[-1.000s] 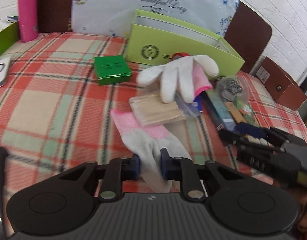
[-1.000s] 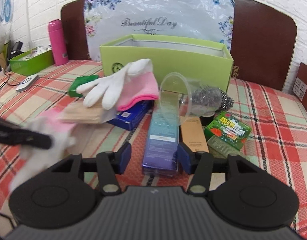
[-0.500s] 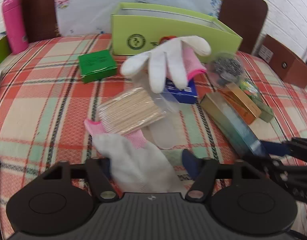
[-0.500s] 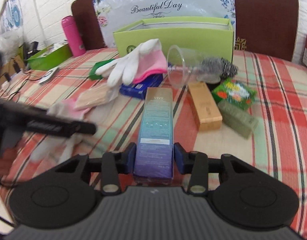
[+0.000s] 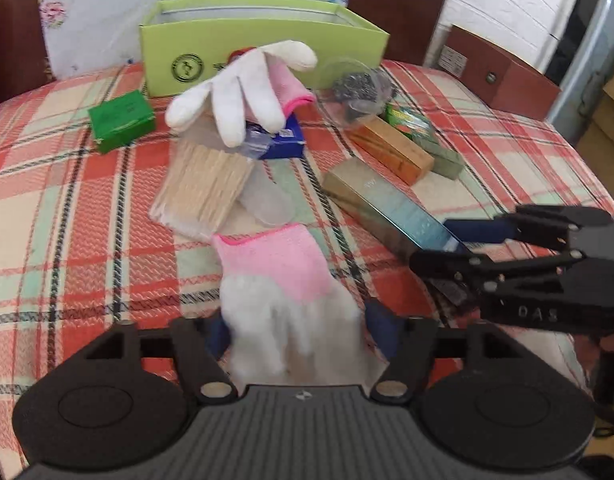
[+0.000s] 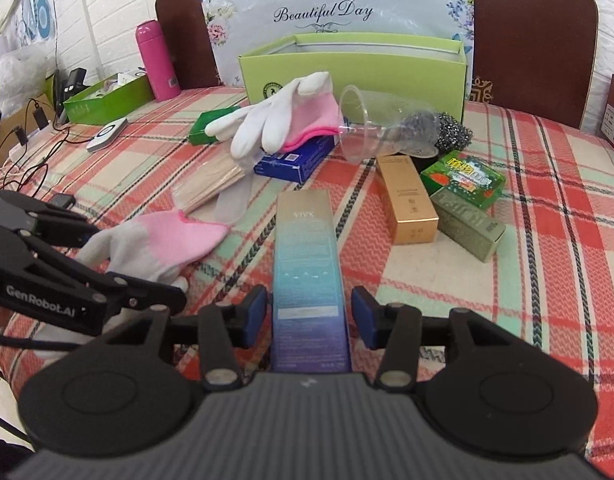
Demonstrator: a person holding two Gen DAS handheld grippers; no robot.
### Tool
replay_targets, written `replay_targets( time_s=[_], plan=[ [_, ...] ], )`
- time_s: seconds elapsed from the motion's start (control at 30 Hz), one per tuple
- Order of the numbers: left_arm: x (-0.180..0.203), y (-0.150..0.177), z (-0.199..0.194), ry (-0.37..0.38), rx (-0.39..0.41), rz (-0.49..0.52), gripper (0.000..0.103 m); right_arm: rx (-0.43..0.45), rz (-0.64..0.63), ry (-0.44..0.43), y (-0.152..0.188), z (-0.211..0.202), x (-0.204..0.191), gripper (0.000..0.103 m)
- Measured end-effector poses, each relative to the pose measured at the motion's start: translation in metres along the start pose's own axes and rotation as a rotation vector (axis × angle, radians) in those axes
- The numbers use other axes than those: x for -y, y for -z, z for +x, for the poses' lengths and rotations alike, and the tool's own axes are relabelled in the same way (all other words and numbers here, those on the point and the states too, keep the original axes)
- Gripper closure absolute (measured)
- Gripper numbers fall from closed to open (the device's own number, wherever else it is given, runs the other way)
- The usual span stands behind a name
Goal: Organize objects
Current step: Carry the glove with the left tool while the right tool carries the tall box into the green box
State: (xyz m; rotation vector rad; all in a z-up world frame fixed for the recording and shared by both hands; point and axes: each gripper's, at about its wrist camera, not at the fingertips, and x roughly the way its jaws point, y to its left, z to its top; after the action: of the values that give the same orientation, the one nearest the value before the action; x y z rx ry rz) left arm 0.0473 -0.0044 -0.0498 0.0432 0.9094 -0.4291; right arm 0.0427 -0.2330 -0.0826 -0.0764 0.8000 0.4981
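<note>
A white glove with a pink cuff (image 5: 275, 276) lies flat on the plaid tablecloth between the jaws of my left gripper (image 5: 299, 334). Those jaws are opening and stand wide, clear of the fabric. A tall teal-and-purple box (image 6: 307, 256) lies lengthwise between the pads of my right gripper (image 6: 307, 316). Its jaws are opening too, with a small gap on each side of the box. The matching second glove (image 5: 243, 88) rests on a blue box (image 5: 287, 144). Behind it stands the open lime-green box (image 5: 263, 36).
A pack of wooden sticks (image 5: 203, 188), a small green box (image 5: 121, 120), a gold box (image 6: 407, 200), an olive box (image 6: 467, 220) and a green packet (image 6: 463, 176) lie around. A tipped clear cup (image 6: 371, 124) holds a steel scourer. A pink bottle (image 6: 157, 60) and cables (image 6: 27, 152) are at the left.
My left jaws, shut on the glove a second ago, have spread wide and the glove now lies loose. My right pads closed onto the tall box, then drew slightly apart.
</note>
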Motion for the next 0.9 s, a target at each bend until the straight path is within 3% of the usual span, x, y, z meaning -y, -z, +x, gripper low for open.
replay_targets(
  time_s=[0.23, 0.33, 0.37, 0.43, 0.5, 0.73, 0.9],
  plan=[
    [0.004, -0.004, 0.006, -0.009, 0.000, -0.005, 0.030, -0.013, 0.013, 0.005, 0.001, 0.007, 0.001, 0.057],
    [0.012, -0.005, 0.010, -0.046, 0.004, 0.011, 0.032, -0.006, 0.009, 0.013, 0.000, 0.015, -0.001, 0.055],
    [0.017, -0.004, 0.011, -0.050, 0.006, 0.039, 0.038, -0.003, 0.003, 0.016, -0.001, 0.017, -0.003, 0.055],
    [0.021, -0.004, 0.009, -0.026, 0.005, 0.072, 0.071, -0.001, -0.016, 0.024, 0.000, 0.017, -0.007, 0.062],
    [0.018, -0.004, 0.005, 0.029, -0.002, 0.051, 0.081, -0.002, -0.022, 0.013, 0.003, 0.014, -0.008, 0.065],
    [0.015, -0.004, -0.024, 0.095, 0.045, 0.034, 0.086, 0.008, 0.112, -0.119, 0.007, -0.013, 0.008, 0.065],
    [0.011, -0.027, -0.057, 0.091, 0.159, 0.060, 0.086, 0.098, 0.133, -0.118, -0.009, -0.039, 0.015, 0.065]
  ],
)
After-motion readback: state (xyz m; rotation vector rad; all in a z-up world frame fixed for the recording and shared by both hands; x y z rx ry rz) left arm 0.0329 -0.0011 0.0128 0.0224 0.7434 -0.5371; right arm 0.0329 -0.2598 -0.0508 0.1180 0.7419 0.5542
